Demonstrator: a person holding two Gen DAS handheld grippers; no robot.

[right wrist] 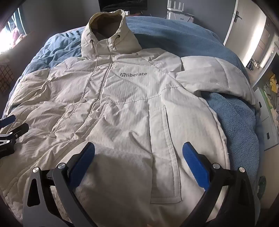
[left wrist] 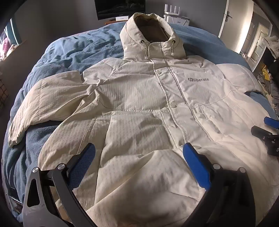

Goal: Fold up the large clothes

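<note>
Nearest the lens, the left gripper (left wrist: 138, 153) hovers over the lower hem of the jacket (left wrist: 139, 104), its blue-padded fingers (left wrist: 196, 165) spread wide and holding nothing. The right gripper (right wrist: 138, 153) hangs likewise above the jacket's hem on the pocket side, fingers (right wrist: 82, 162) apart and empty; its tip shows at the right edge of the left wrist view.

The jacket is a cream, puffy, quilted coat lying face up and unfolded on a bed covered with a blue fleece blanket (right wrist: 235, 122). Its front placket is closed, with snap buttons running up the middle. A vertical welt pocket (right wrist: 167, 125) sits below the chest, and grey "liberate" lettering (left wrist: 198, 79) is printed on the chest. Both sleeves spread outward from the jacket's body: one sleeve (left wrist: 43, 104) lies rumpled, the other sleeve (right wrist: 209, 75) bends across the blanket. Beyond the chest, the hood (left wrist: 150, 35) stands open, two drawcords with toggles dangling at its collar. Past the hood, a dark screen (left wrist: 120, 7) hangs on the grey wall.
</note>
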